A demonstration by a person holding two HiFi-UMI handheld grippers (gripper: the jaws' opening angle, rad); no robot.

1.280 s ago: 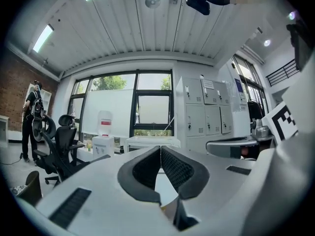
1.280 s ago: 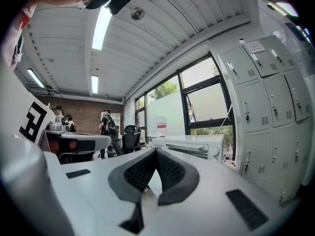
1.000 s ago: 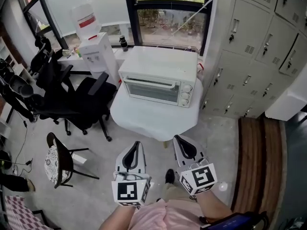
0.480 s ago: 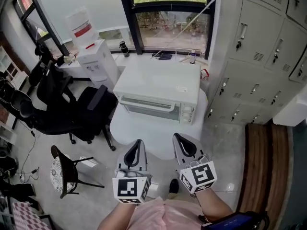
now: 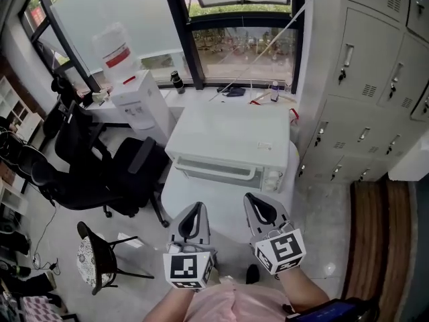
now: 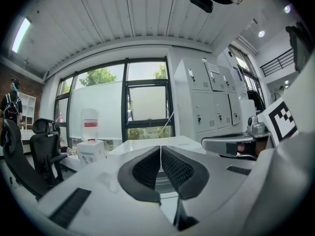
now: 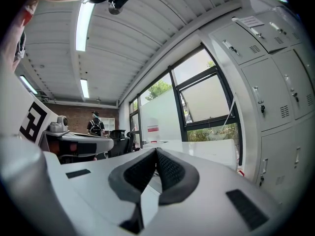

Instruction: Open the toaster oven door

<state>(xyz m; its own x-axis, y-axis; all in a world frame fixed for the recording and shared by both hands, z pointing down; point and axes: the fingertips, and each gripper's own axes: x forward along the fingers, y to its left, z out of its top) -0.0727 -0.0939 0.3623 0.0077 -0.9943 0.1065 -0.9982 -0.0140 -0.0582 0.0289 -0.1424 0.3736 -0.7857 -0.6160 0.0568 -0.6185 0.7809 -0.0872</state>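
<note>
The left tongs (image 5: 194,208) are pressed together with nothing between the pads, as the left gripper view shows plainly; the right tongs (image 5: 257,200) are likewise pressed together and empty; the two sit side by side, a little apart, left of centre and right of centre, both pointing toward the far side of the scene; each carries its marker cube, the left cube (image 5: 188,269) and the right cube (image 5: 280,249), at the near end above the person's arms.

Both tongs hover over the near edge of the white desk (image 5: 175,192), clear of everything on it; just beyond their tips stands the toaster oven (image 5: 231,138), white, its broad top facing up; its door (image 5: 216,174) is on the near face and is closed, with a long handle (image 5: 218,167) along its upper edge; the knobs (image 5: 274,178) are at the right end of that face; neither pair of tongs touches the oven.

To the left of the desk is a black office chair (image 5: 124,173); farther left and far, a water dispenser (image 5: 137,98) stands by the window (image 5: 248,45); grey lockers (image 5: 375,79) fill the right side.
</note>
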